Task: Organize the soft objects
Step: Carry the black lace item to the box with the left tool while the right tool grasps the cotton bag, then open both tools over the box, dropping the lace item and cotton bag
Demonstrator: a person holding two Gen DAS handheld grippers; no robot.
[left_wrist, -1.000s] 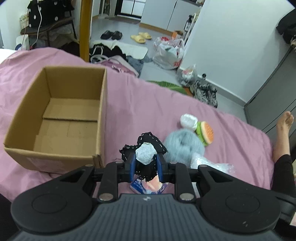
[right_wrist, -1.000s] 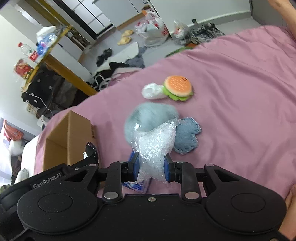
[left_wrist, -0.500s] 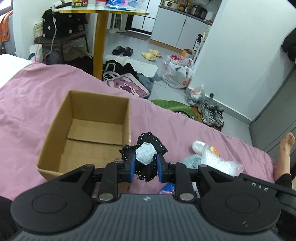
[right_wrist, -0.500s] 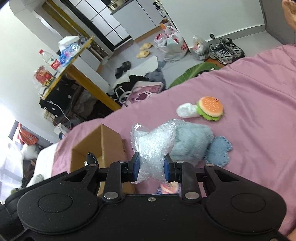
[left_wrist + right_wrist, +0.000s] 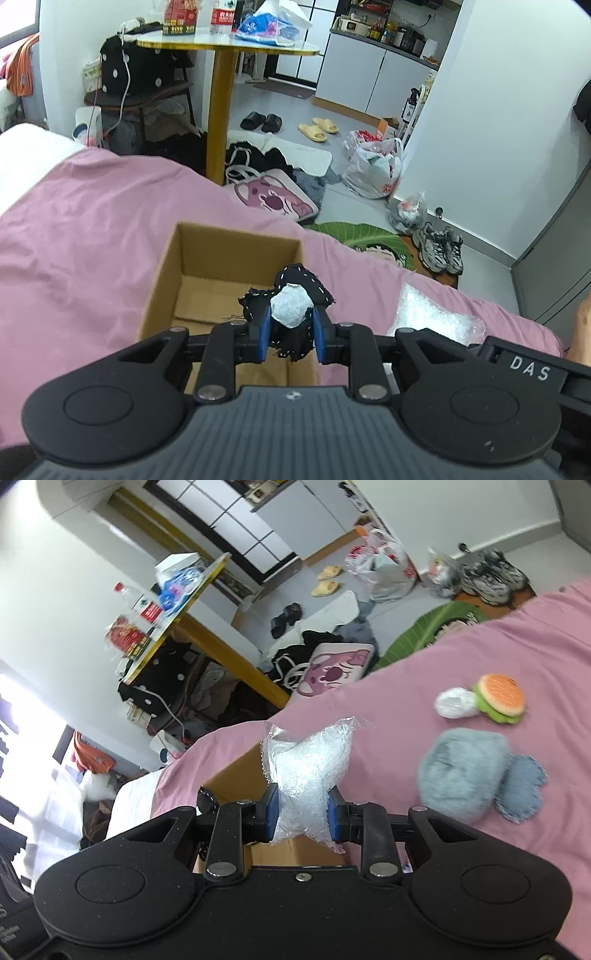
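Both grippers loaded above the box

The left gripper (image 5: pixel 290 334) pinches a black stitched cloth (image 5: pixel 295 288) with a white wad in it, held over the open cardboard box (image 5: pixel 207 273) on the pink bed (image 5: pixel 74 236). The right gripper (image 5: pixel 302 814) clamps a clear plastic bag (image 5: pixel 308 764) beside the box's edge (box mostly hidden here). A grey plush (image 5: pixel 461 771), burger toy (image 5: pixel 500 698) and white bundle (image 5: pixel 452 703) lie well apart on the bed.

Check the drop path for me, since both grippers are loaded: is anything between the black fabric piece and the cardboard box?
Nothing visible. The left gripper holds the black fabric piece above the cardboard box, whose visible floor is bare.
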